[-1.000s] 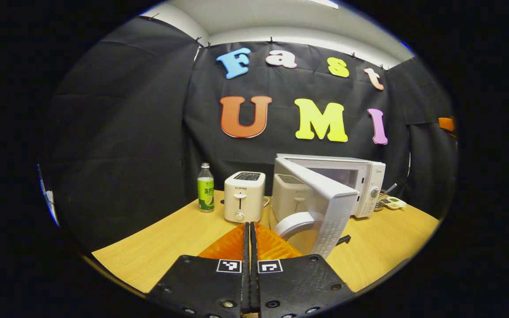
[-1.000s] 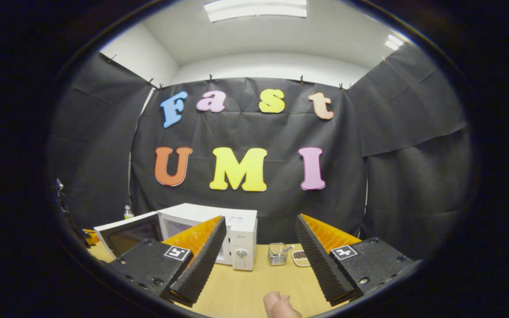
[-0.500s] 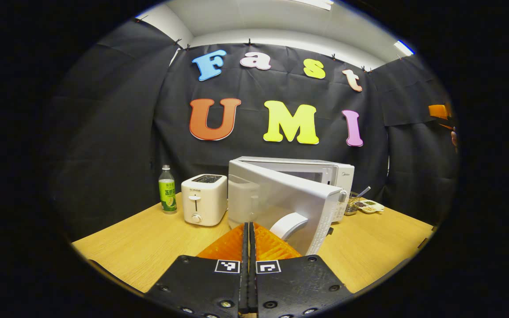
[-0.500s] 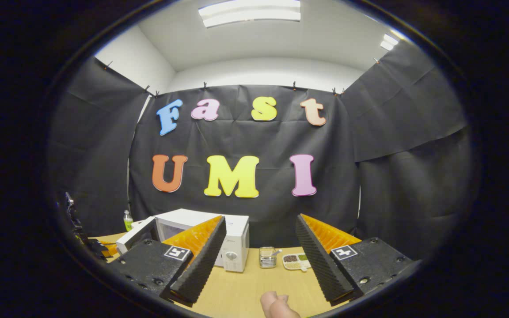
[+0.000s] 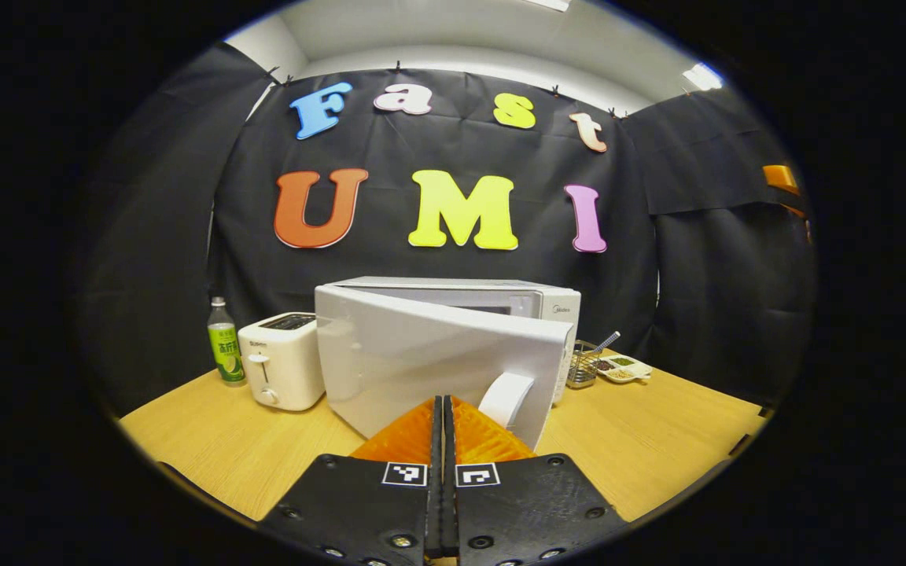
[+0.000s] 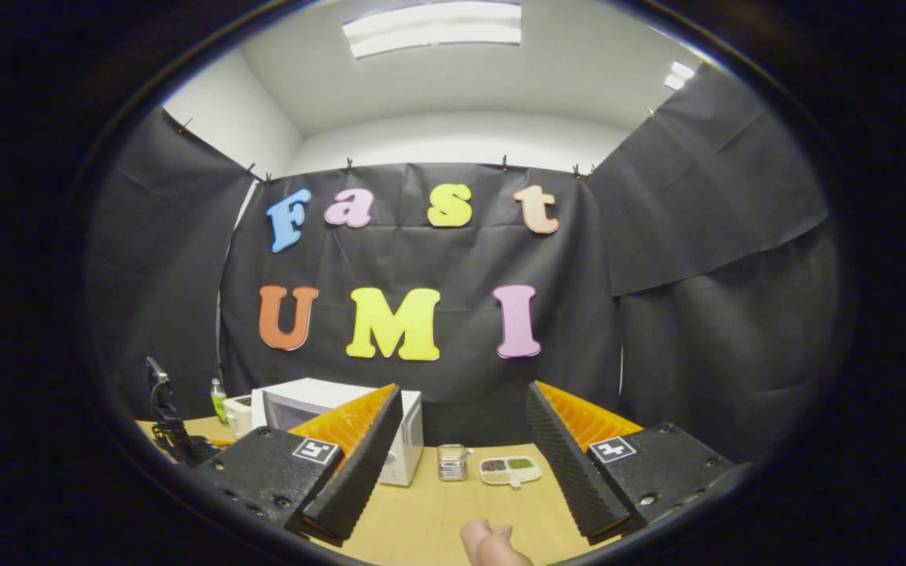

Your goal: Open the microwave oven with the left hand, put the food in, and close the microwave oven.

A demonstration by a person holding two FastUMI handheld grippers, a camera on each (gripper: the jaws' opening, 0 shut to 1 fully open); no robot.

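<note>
- Microwave oven (image 5: 453,330) stands far-centre on the wooden table (image 5: 657,440); its door (image 5: 429,362) is ajar, nearly shut.
- My left gripper (image 5: 443,424) is pressed closed, empty, at the door face beside the handle (image 5: 506,397). Judgement: push squarely until it latches.
- My right gripper (image 6: 457,448) is spread wide, empty.
- Toaster (image 5: 280,371) just left of the door; condiment dish (image 5: 618,367) right; near table open.

Legend. Brand marks on the microwave oven (image 5: 421,354) and toaster (image 5: 284,362) and print on the bottle (image 5: 223,343) label: too small to read. Left gripper (image 5: 443,402) and right gripper (image 6: 462,389): square coded tags, no letters.
</note>
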